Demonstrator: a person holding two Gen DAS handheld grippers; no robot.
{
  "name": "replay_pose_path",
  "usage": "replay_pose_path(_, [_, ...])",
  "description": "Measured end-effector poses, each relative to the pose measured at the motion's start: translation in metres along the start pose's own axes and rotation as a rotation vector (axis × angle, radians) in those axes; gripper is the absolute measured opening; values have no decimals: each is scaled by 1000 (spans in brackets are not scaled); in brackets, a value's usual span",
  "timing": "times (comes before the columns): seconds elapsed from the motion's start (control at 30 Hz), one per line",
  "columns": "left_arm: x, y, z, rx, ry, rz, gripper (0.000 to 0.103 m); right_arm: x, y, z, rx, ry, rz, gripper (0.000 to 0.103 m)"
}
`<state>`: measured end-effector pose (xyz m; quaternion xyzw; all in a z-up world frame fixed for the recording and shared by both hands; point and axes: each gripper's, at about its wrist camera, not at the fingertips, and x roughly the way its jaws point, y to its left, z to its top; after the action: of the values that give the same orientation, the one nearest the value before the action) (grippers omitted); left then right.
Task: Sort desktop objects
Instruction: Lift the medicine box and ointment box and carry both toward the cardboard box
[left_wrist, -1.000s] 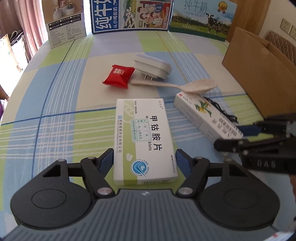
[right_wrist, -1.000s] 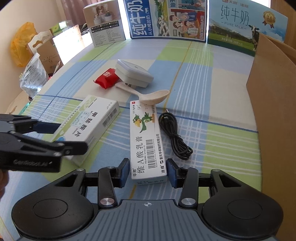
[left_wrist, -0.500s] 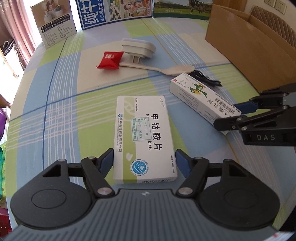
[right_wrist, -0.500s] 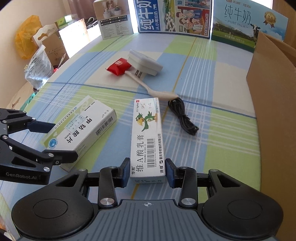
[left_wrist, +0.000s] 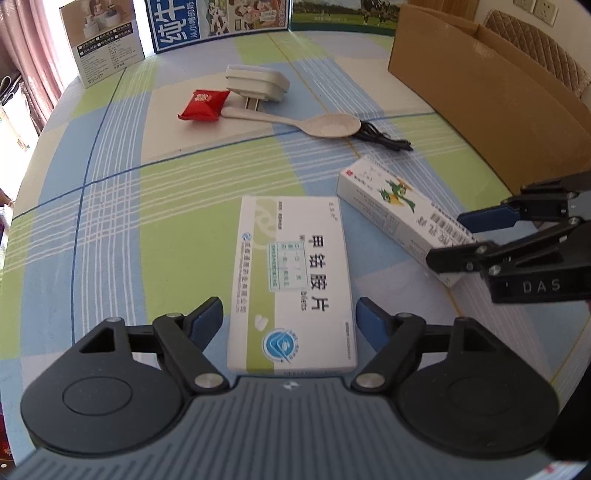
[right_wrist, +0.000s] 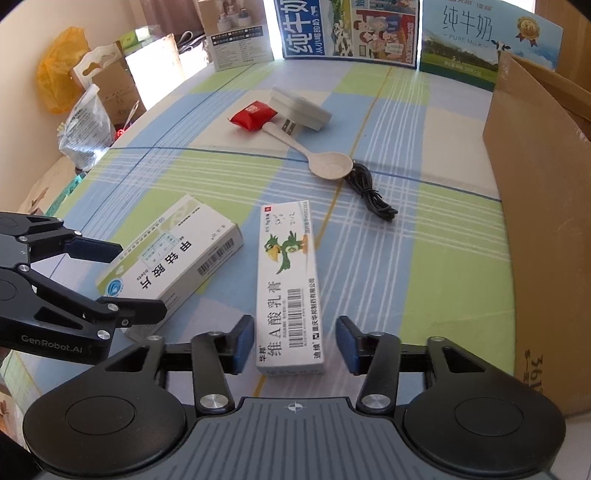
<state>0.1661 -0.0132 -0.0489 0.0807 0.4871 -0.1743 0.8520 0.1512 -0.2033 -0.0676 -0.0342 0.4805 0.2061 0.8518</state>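
A white and green tablet box (left_wrist: 291, 280) lies on the checked tablecloth between the fingers of my left gripper (left_wrist: 290, 325), which is open with gaps on both sides. A long white ointment box with a green parrot (right_wrist: 290, 284) lies between the fingers of my right gripper (right_wrist: 295, 345), also open and not touching it. Each gripper shows in the other's view: the right one (left_wrist: 480, 236), the left one (right_wrist: 140, 278). The two boxes also appear across views: the tablet box (right_wrist: 173, 266), the ointment box (left_wrist: 402, 206).
Farther back lie a red packet (left_wrist: 203, 105), a white plug adapter (left_wrist: 256, 83), a beige spoon (left_wrist: 314, 123) and a black cable (left_wrist: 384, 138). A cardboard box (right_wrist: 546, 206) stands on the right. Printed cartons line the table's far edge.
Both grippers pulled the boxes back toward the near table edge, away from the spoon and cable. The right gripper's fingers, which were against the ointment box, now stand apart from it.
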Motion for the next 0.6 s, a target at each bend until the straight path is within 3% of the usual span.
replay_pose_path(0.4, [16,1,15,-4,-14,5,76,9,-1,7,-15,-9,-1,55])
replay_pose_path(0.6, [24,3,19,-5,9,2,68,15,-2,10,-30,-8,3,55])
